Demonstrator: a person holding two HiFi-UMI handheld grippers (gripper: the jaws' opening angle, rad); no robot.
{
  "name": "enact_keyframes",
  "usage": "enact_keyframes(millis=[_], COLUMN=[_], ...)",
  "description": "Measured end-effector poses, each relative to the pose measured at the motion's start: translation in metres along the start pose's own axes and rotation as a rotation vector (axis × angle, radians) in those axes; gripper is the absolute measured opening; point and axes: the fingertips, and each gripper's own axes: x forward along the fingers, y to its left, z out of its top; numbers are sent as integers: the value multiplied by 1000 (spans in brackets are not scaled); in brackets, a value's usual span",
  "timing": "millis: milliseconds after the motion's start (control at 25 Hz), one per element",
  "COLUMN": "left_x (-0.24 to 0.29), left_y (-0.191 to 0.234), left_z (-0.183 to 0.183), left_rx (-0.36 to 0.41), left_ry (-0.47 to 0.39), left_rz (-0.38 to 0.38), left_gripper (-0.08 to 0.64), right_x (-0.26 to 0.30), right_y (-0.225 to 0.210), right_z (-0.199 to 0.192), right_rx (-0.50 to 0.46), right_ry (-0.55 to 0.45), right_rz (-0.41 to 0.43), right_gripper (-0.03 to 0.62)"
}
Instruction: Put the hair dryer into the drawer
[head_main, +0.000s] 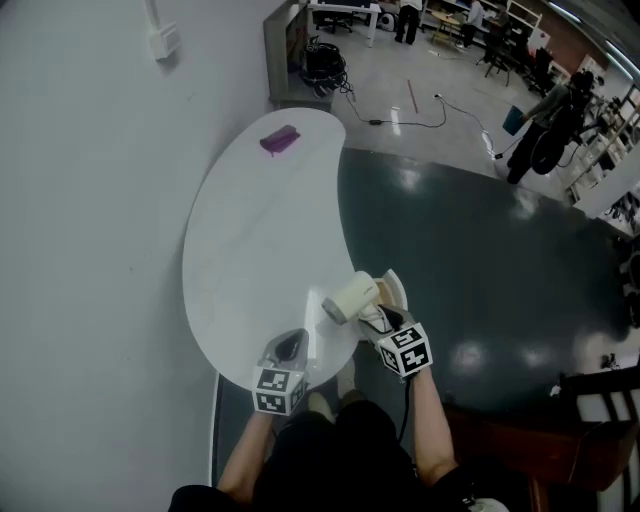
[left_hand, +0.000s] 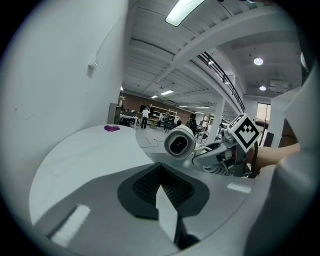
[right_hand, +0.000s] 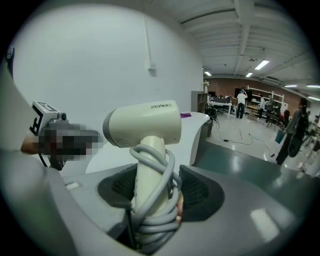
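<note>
Your right gripper clamps the hair dryer by its upright handle. Your left gripper pinches a white panel, probably the drawer, just left.

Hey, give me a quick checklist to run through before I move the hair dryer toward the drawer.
1. The right gripper clamps the hair dryer by its handle: ok.
2. The cord is wound round the handle, nothing dangling in view: ok.
3. The left gripper is shut on a thin white panel: ok.
4. The drawer is open wide enough: cannot tell.
5. The purple object lies far from both grippers: ok.
</note>
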Motion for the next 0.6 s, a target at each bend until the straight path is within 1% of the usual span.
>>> enact_keyframes(millis=[120, 240, 440, 600], left_x=[5, 13, 34, 57], left_y=[-12, -21, -40, -52], left_z=[-7, -8, -16, -20], left_rx=[-1, 22, 26, 34], left_ry=[12, 10, 32, 50], left_rz=[-31, -54, -87, -90], left_gripper=[5, 5, 5, 5], right_x=[-12, -20, -30, -26], right_y=[-11, -22, -42, -63], right_z=[-19, -36, -63, -84], right_rx=[46, 87, 142, 183], right_ry=[3, 13, 21, 42], right_rz=[-61, -101, -118, -132], right_gripper=[244, 244, 244, 244])
